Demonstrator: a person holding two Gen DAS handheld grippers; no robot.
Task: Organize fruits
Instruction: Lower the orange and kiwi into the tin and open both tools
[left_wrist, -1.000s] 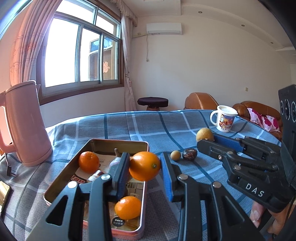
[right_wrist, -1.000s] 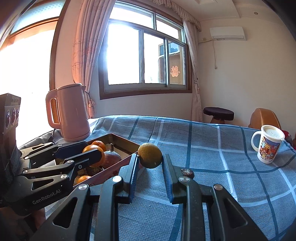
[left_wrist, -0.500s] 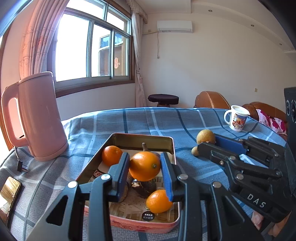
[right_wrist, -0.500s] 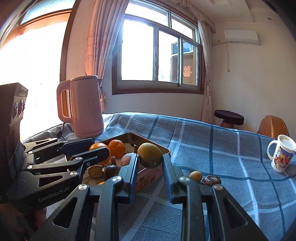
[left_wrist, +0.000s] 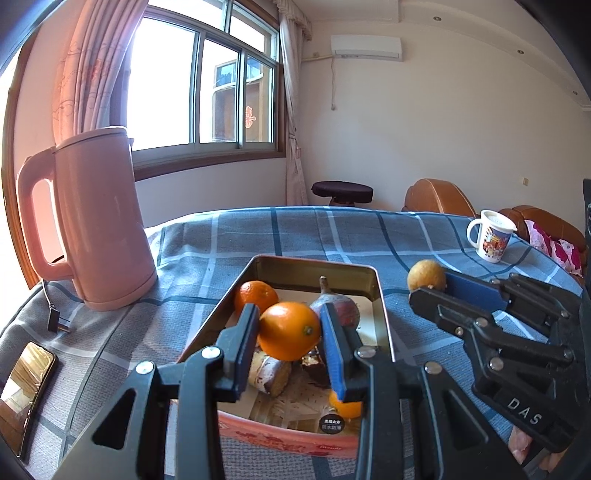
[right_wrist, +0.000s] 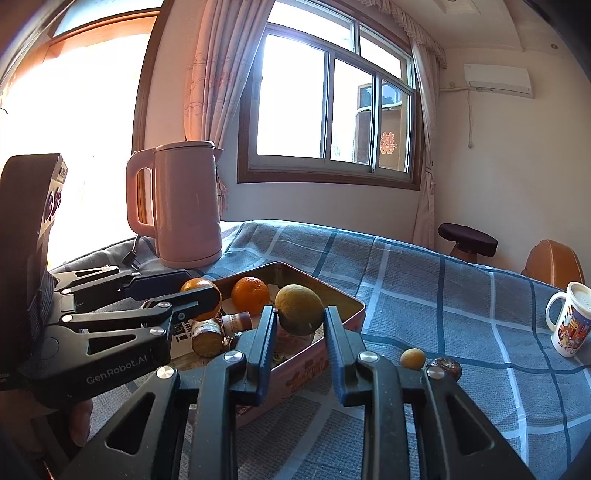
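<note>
Plaid cloth (left_wrist: 295, 236) held our tin (left_wrist: 382, 306) at six o'clock; our left gripper (left_wrist: 290, 334) pinched an orange (left_wrist: 289, 329) and our right gripper (right_wrist: 300, 325) a yellow-green fruit (right_wrist: 299, 309) above it, presumably to drop in.

sunlit window (left_wrist: 207, 92), pink curtains (right_wrist: 218, 74), cream walls (left_wrist: 443, 129), brown sofa (left_wrist: 439, 197)

Your right gripper (right_wrist: 300, 328): jaws clamped on a yellow-green fruit (right_wrist: 299, 309), above the tin (right_wrist: 347, 301).
Your left gripper (right_wrist: 201, 288): grips an orange (right_wrist: 195, 286) over the tin.
Surface (right_wrist: 461, 295): kettle (right_wrist: 184, 203) at the far edge.
</note>
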